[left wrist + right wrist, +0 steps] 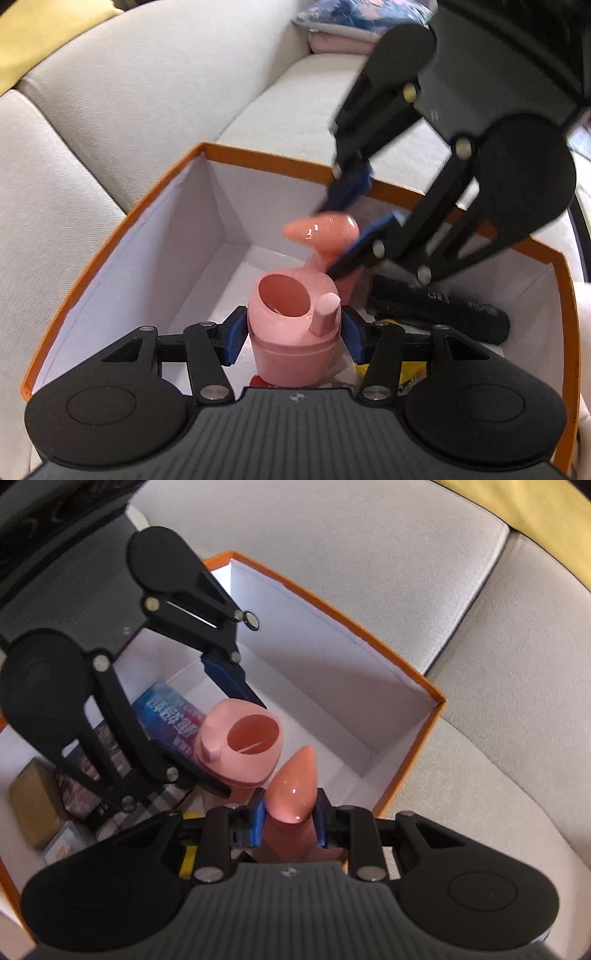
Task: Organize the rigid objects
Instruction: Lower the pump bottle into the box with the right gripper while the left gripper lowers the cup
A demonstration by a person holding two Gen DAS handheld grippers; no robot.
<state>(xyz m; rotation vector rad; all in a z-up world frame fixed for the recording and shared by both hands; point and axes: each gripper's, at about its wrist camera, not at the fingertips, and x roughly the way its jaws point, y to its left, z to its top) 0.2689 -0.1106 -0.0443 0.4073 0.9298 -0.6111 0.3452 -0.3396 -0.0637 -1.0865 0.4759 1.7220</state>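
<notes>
My left gripper [293,338] is shut on a pink plastic cup-shaped piece [293,332] with a round opening and a small peg, held inside the orange-rimmed white box [258,155]. My right gripper [290,821] is shut on a glossy pink cone-tipped piece [293,788], held just beside the cup piece [243,744]. In the left wrist view the cone piece [321,229] sits between the right gripper's blue pads [349,188], just behind the cup. Whether the two pink pieces touch is unclear.
The box [332,609] sits on a light grey sofa [369,535]. Inside lie a black tube [439,306], a blue printed packet [166,709], a yellow item [410,373] and small boxes [33,801]. Folded clothes [343,33] lie on the sofa beyond.
</notes>
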